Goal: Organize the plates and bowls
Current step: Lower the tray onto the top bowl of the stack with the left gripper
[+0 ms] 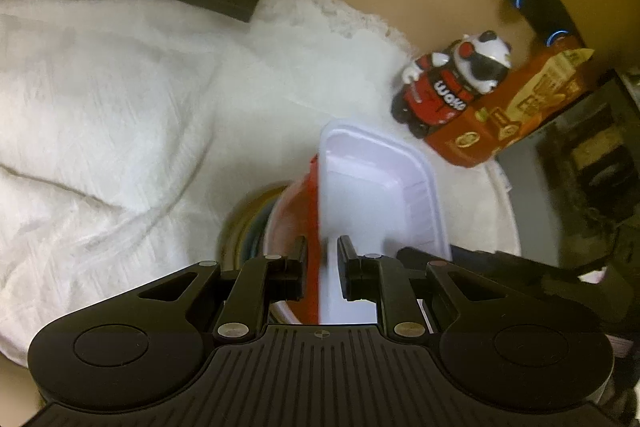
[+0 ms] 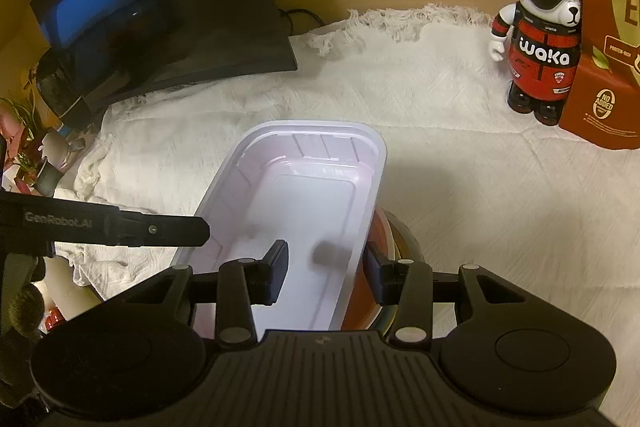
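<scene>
A white rectangular plastic tray [image 2: 304, 195] sits on top of a red-and-white bowl [image 2: 362, 291] that rests on stacked plates. In the left wrist view the tray [image 1: 376, 195] stands over the red bowl [image 1: 310, 227] and a gold-rimmed plate [image 1: 248, 223]. My left gripper [image 1: 322, 269] has one finger on each side of the tray's long wall, close to it. My right gripper [image 2: 326, 273] straddles the tray's right wall, one finger [image 2: 276, 267] inside the tray and one outside, with a gap showing. The left gripper's finger [image 2: 168, 229] touches the tray's left rim.
A white fringed cloth [image 2: 440, 155] covers the table. A panda figure [image 2: 536, 35] and a red food bag [image 2: 608, 27] stand at the back right. A dark monitor [image 2: 160, 7] stands at the back left, with small clutter [image 2: 36, 155] at the left edge.
</scene>
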Available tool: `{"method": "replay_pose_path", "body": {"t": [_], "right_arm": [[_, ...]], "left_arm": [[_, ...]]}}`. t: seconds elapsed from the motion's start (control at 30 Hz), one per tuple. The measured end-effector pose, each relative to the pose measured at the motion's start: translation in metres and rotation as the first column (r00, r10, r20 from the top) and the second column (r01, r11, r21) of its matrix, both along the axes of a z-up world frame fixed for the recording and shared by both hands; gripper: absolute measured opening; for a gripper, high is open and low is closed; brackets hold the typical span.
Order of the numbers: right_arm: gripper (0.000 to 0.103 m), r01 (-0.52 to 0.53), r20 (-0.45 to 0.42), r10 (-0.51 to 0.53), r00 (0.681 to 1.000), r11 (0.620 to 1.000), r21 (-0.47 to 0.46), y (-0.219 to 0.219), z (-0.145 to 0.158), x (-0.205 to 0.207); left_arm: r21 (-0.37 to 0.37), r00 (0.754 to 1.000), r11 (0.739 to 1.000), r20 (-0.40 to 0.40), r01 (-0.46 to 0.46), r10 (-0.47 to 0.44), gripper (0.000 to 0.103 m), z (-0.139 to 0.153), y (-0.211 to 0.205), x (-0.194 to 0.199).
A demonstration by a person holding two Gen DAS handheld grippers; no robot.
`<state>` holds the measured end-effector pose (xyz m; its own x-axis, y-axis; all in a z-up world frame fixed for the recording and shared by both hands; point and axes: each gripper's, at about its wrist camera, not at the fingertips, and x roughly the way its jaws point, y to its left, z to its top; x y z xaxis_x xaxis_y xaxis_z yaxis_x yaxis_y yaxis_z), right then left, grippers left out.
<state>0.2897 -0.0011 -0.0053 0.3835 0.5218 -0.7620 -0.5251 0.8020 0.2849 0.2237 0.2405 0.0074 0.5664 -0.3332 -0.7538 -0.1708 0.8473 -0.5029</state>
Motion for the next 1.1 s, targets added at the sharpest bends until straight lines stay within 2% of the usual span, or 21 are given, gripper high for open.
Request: {"method": "replay_pose_path", "body": {"t": [0.07, 0.83, 1.1], "right_arm": [[0.042, 0.002, 0.001, -0.002, 1.000, 1.000, -0.003, 0.0001, 0.0001, 0.0002], [0.042, -0.014, 0.000, 0.014, 1.000, 1.000, 0.000, 0.0024, 0.0033, -0.0041], [0.042, -0.008, -0.008, 0.008, 1.000, 1.000, -0.008, 0.0043, 0.0002, -0.0050]], "left_arm": [[-0.019, 1.000, 1.000, 0.000, 0.015, -0.015, 0.018, -0.0005, -0.0018, 0.0008], [0.002, 1.000, 1.000, -0.016, 0.019, -0.019, 0.018, -0.0005, -0.0030, -0.0062], [0.035, 0.999, 0.999, -0.019, 0.029, -0.028, 0.018, -0.0015, -0.0074, -0.0043]]}}
